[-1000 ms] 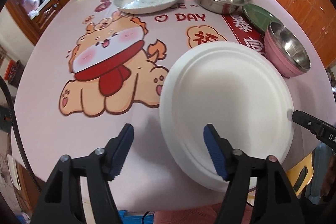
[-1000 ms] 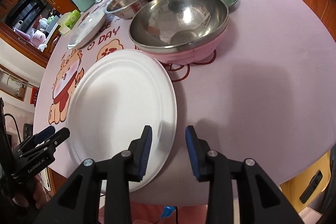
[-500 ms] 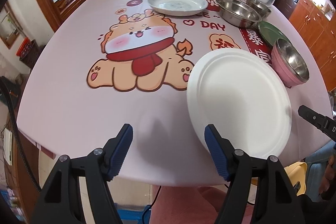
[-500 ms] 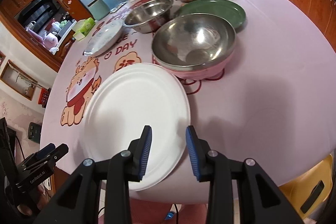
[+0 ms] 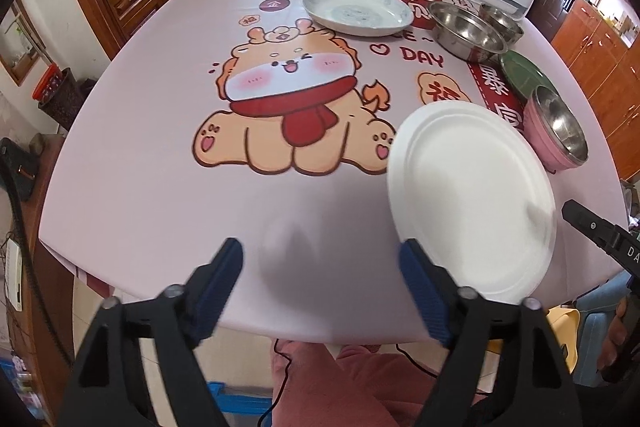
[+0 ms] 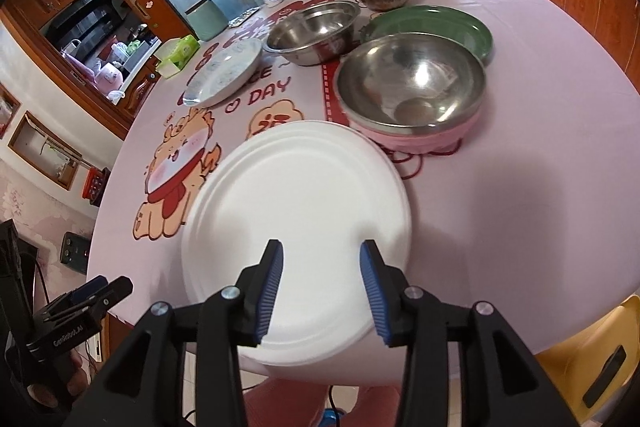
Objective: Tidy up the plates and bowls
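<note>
Left-wrist view first: left gripper (image 5: 320, 281) hangs above the near table (image 5: 132, 195) edge, its jaws spread wide, having just been opening, with nothing between them. White plate (image 5: 472, 199) lies flat on the table just to its right, its near rim overhanging the edge, the pink-sided steel bowl (image 5: 556, 127) just beyond it.

Right-wrist view: right gripper (image 6: 321, 281) hovers over the plate's near rim, jaws apart and empty, having just widened a little. The plate looks light; a clumsy nudge on that overhang could tip it off the table, or shove it against the bowl.
</note>
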`<state>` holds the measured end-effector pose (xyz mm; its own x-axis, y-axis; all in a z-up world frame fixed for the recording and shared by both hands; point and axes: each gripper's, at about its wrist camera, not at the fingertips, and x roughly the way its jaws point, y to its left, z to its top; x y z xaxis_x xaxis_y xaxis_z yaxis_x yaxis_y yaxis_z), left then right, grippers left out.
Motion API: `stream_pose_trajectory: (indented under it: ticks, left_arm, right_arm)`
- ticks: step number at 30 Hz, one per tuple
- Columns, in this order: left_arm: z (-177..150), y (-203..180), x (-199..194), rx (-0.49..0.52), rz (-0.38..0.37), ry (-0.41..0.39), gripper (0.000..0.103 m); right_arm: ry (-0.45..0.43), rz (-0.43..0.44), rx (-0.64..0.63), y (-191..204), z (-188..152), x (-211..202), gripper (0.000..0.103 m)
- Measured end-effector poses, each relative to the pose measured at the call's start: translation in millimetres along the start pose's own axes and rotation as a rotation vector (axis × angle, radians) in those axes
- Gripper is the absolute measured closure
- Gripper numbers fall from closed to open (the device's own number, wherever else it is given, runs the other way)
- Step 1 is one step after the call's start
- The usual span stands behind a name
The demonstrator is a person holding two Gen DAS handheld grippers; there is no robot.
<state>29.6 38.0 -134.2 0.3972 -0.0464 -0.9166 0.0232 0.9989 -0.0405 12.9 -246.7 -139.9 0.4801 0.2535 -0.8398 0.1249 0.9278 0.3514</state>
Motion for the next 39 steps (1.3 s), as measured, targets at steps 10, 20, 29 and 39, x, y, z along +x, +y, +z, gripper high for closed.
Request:
stream_pose_trajectory:
  ticks: [10,20,29,39]
  left_arm:
    - [33,39,-1,0.049,-0.033,-0.007,0.022]
    - [94,79,-6,0.100,-0.052,-0.040,0.022]
    - [164,105,3,0.163,-0.094,-0.066,0.022]
    - [241,115,30,0.234,-0.179,-0.063,0.022]
  right_arm:
    - [-0.002,0.026,-0.018,51,1,21,0.057]
    - [-0.017,0.012,0.014,98,21,49,0.057]
    - [-0.049,-0.018,0.066,138,52,73,0.057]
    - [-0.094,-0.064,0.112,169,91,89,0.057]
